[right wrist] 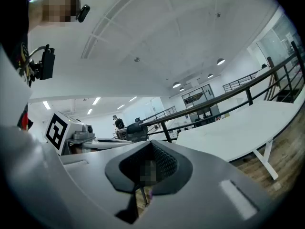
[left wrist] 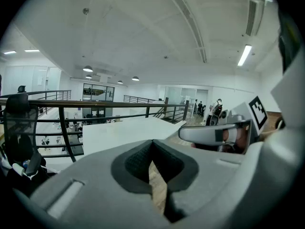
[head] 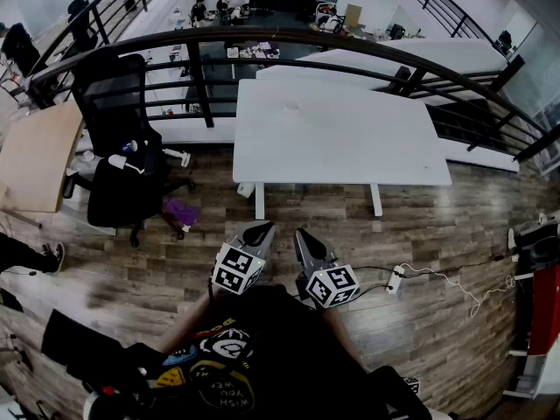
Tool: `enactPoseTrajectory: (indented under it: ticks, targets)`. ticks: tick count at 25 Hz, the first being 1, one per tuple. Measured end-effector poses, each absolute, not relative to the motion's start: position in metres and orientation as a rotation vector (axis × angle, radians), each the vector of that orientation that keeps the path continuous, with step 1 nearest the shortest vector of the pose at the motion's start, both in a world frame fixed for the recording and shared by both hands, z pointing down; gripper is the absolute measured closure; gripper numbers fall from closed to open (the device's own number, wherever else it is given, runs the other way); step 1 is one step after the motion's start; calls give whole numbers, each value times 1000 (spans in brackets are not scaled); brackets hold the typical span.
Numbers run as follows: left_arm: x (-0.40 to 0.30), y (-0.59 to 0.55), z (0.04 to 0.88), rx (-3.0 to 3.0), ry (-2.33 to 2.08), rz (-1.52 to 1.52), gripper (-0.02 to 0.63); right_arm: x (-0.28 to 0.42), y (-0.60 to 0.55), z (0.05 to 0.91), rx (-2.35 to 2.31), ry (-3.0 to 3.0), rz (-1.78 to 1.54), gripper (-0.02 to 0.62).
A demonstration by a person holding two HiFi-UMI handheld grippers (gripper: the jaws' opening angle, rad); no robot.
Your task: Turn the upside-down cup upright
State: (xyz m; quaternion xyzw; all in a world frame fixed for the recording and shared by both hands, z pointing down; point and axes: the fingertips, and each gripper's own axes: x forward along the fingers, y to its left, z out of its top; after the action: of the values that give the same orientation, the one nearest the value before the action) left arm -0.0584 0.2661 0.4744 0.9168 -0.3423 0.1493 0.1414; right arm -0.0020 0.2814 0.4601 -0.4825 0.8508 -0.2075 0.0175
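A: Black shirt is being seen closest. Grippers?
B: Left gripper and right gripper are being held side by side over the wooden floor, fingers closed, nothing between them.
A: Cup?
B: Not being shown in any view. White bench is being seen beyond.
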Motion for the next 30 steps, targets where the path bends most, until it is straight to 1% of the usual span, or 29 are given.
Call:
enactPoseTrajectory:
  ticks: [10, 17, 24, 30]
  targets:
    - [-67, 267, 482, 2648, -970, 446, 601, -8, 277, 467, -1524, 2631, -659, 600]
    - [-94, 261, 481, 2634, -1000, 429, 601, -21, 269, 464, -1464, 2538, -706, 598]
    - [-118, 250, 480, 2627, -1002, 389, 601, -36, 266, 467, -1523, 2548, -694, 598]
    - [-112, 253, 492, 2611, -959, 403, 601, -39, 272, 483, -1525, 2551, -768, 598]
